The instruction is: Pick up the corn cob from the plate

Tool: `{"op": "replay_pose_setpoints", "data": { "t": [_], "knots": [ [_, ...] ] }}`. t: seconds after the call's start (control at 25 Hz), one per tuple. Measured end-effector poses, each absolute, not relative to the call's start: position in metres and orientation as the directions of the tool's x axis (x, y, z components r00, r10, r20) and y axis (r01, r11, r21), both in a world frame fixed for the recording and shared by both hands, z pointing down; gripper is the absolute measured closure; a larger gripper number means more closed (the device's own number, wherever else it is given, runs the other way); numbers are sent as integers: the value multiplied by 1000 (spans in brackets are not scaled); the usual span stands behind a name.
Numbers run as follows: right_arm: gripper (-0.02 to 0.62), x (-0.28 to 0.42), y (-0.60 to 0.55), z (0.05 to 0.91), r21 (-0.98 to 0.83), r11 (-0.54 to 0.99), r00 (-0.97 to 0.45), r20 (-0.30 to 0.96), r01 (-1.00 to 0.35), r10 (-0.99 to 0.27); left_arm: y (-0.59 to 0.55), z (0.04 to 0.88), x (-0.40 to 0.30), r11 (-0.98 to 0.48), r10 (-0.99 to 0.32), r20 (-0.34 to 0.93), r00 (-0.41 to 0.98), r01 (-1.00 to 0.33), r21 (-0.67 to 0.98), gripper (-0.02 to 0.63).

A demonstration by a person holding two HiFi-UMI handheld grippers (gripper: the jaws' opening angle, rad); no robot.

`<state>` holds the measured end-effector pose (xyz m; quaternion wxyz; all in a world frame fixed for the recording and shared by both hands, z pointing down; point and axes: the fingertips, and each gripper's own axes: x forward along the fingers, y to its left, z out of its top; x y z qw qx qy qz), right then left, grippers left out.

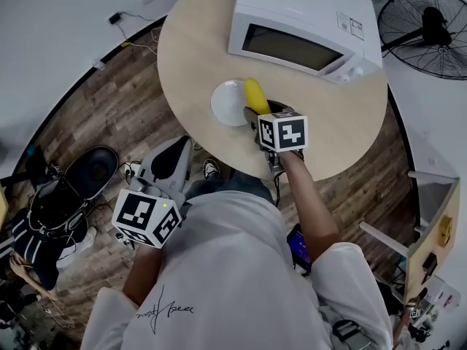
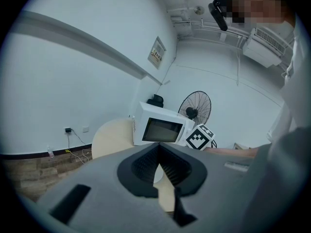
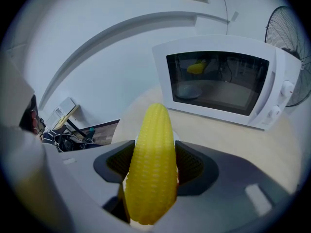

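Corn cob (image 3: pixel 150 171), yellow and ridged, stands clamped between the jaws of the right gripper (image 1: pixel 257 114), both ribbed pads pressed against its sides. The cob's tapered tip juts out past the jaw tips, and its thick end reaches back between them toward the gripper body. Directly beneath the jaws lies a white plate (image 1: pixel 225 104) on the round, pale wooden surface (image 1: pixel 193 46), the cob crossing the plate's right rim. Whether the cob's lower end touches the plate cannot be made out. Ahead of the jaws, in line with the cob's tip, a white microwave (image 1: pixel 306 28) sits on the same surface with its door closed. A black floor fan (image 1: pixel 430 31) stands off beyond the microwave. The left gripper (image 1: pixel 169 162) hangs off the edge of the surface, near the person's waist and above the wood-pattern floor (image 1: pixel 117 100). Its jaws are drawn together with nothing between them, and the microwave and the right gripper's marker cube (image 2: pixel 200 137) lie far out in front of them.
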<state>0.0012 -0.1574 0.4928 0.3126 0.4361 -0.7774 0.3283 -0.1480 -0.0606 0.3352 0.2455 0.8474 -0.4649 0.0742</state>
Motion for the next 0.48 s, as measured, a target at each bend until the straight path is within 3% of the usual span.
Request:
{"op": "replay_pose_setpoints", "data": {
  "t": [0.48],
  "knots": [
    [324,8,-147,470,-239,414,-439,747,-878,-499,-55,336,-146,-456,-750,335,571,-812,364,615]
  ]
}}
